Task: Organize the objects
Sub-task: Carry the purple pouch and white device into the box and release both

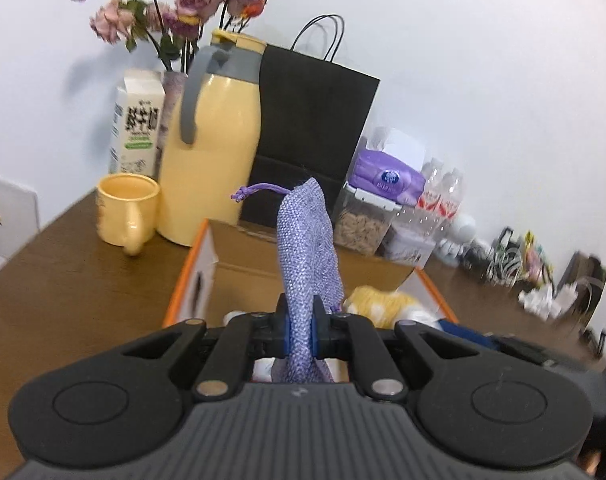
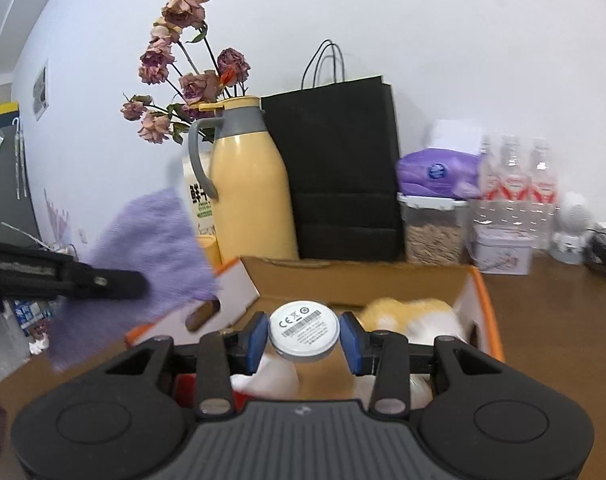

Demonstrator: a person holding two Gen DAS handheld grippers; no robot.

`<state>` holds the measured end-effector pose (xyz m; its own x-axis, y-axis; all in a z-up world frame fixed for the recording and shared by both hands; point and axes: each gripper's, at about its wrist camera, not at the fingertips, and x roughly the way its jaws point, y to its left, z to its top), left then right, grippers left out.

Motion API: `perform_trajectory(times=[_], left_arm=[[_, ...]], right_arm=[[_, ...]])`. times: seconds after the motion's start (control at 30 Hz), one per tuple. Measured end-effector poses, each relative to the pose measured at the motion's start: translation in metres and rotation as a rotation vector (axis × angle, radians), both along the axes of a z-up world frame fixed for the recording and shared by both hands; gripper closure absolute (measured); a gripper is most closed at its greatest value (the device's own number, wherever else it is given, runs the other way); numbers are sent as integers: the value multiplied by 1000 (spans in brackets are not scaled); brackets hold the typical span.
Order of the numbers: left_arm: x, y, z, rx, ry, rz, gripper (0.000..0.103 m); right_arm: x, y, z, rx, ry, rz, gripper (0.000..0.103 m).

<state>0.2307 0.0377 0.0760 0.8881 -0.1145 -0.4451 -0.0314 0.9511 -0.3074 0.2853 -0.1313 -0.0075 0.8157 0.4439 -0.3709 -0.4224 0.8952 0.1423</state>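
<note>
My left gripper (image 1: 301, 330) is shut on a purple woven drawstring pouch (image 1: 305, 248), which stands up between the pads above an open orange-edged cardboard box (image 1: 191, 276). The right wrist view shows the same pouch (image 2: 151, 252) at the left, held by the left gripper's black fingers (image 2: 103, 280). My right gripper (image 2: 303, 338) is shut on a round white disc-shaped device (image 2: 304, 330) with a printed label, its blue pads pressing both sides, raised over the box (image 2: 485, 300). A yellow and white plush toy (image 2: 407, 312) lies inside the box.
Behind the box stand a yellow jug (image 1: 213, 140), a yellow mug (image 1: 127, 210), a milk carton (image 1: 137, 124), dried roses (image 1: 183, 4), a black paper bag (image 1: 311, 136), a purple tissue pack (image 1: 387, 176), a cereal container (image 1: 359, 228), water bottles (image 2: 515, 184) and a small tin (image 2: 503, 254) on the brown table (image 1: 63, 292).
</note>
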Motion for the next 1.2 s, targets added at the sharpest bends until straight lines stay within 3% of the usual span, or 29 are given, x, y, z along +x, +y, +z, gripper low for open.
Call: perform_trajectory(times=[0.23, 0.4, 0.63, 0.9, 0.97, 1.1, 1.2], left_arm=[[68, 1, -22, -71, 60, 52, 94], [101, 0, -45, -47, 122, 85, 94], [109, -4, -64, -8, 187, 75, 94], [103, -8, -64, 27, 190, 85, 91], [101, -7, -64, 33, 193, 92, 84], [96, -1, -61, 33, 182, 114, 54], [92, 1, -57, 28, 166, 114, 47]], right_arm=[[60, 18, -15, -15, 71, -49, 65], [78, 27, -36, -84, 116, -70, 65], [84, 24, -51, -119, 162, -77, 65], [81, 27, -53, -133, 167, -66, 65], [80, 29, -53, -138, 172, -63, 65], [79, 30, -52, -142, 171, -68, 64], [75, 30, -50, -145, 159, -72, 64]])
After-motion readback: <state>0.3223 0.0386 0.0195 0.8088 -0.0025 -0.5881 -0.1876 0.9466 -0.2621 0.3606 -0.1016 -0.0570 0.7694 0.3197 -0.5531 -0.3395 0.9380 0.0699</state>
